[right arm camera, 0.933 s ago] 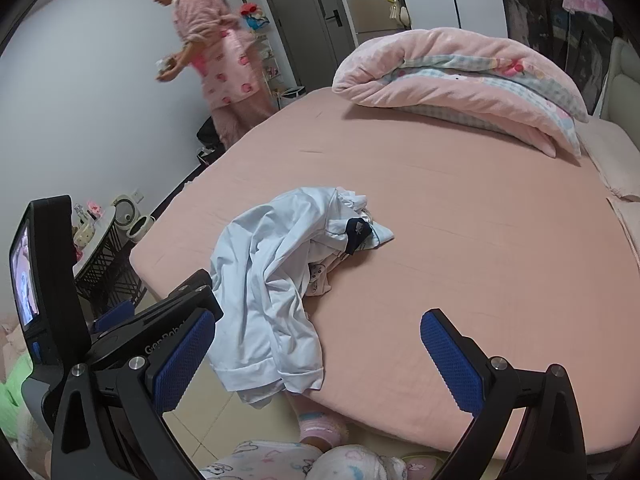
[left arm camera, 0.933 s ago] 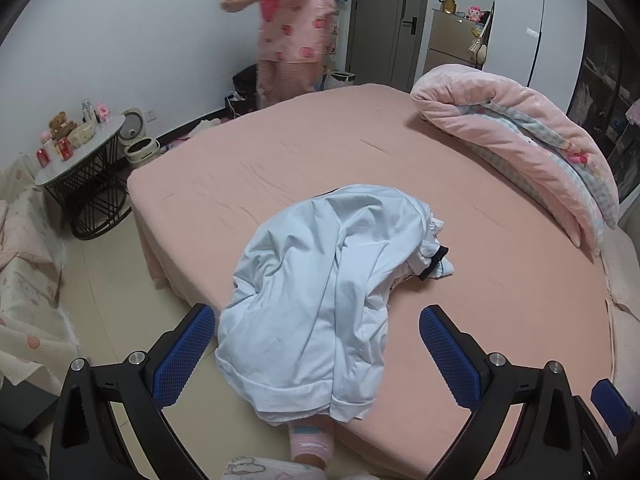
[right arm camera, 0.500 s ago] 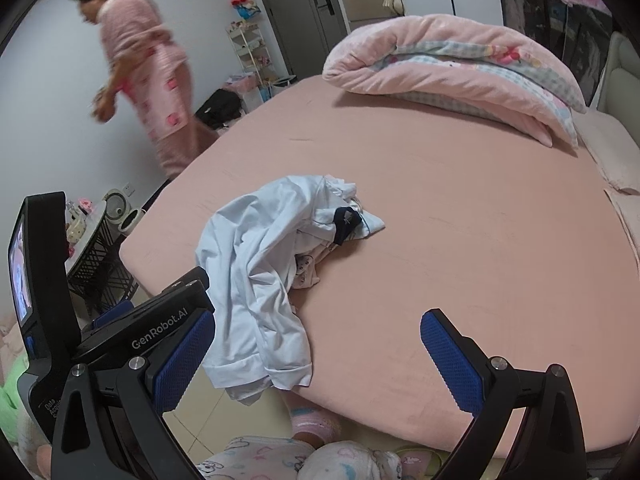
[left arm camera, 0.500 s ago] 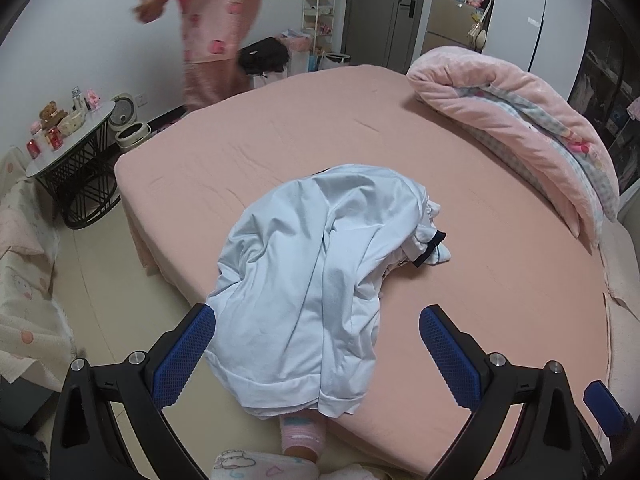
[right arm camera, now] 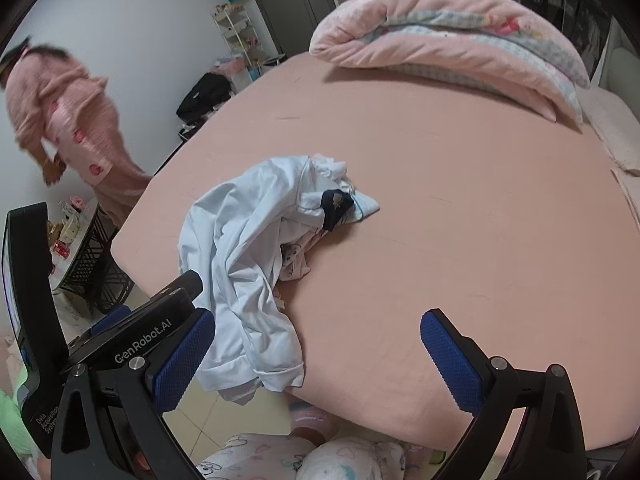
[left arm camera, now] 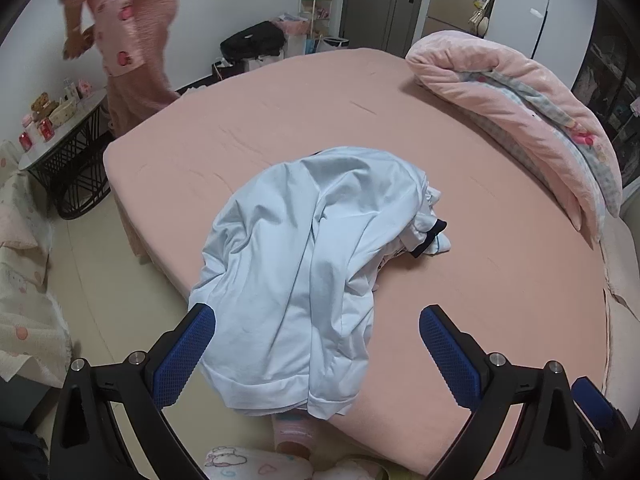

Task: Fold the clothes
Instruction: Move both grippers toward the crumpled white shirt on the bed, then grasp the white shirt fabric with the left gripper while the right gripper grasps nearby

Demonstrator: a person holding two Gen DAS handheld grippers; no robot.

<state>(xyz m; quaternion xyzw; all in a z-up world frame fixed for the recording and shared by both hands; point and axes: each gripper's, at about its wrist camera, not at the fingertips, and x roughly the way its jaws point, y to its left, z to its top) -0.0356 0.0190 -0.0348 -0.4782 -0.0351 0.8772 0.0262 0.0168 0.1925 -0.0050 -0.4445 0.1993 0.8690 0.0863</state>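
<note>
Near the front edge of the pink bed [left arm camera: 500, 280] lies a crumpled heap of clothes: one pale blue shirt [left arm camera: 304, 256] on top, its lower hem spilling over the mattress edge, and beneath it at least one white garment with a small printed figure [right arm camera: 294, 262], seen in the right wrist view; how many pieces are bundled underneath cannot be told. A dark navy cuff or collar [right arm camera: 336, 206] sticks out on the heap's far right side. The left gripper [left arm camera: 316, 344] hovers just above the hanging hem, its two blue-padded fingers spread wide with nothing between them, the shirt showing in the gap without touching either pad. The right gripper [right arm camera: 316, 348] is likewise released and empty, held to the right of the heap over bare sheet, with the shirt's hem near its left finger [right arm camera: 182, 364]. Farther back on the bed rests one folded pink quilt [left arm camera: 520, 96] with a checked lining. Beside the bed's left corner stands one round side table [left arm camera: 68, 152] carrying small items, and one person in pink pyjamas [left arm camera: 128, 40], blurred, stands beyond it. One black bag [left arm camera: 252, 42] sits on the floor by the far wall.
</note>
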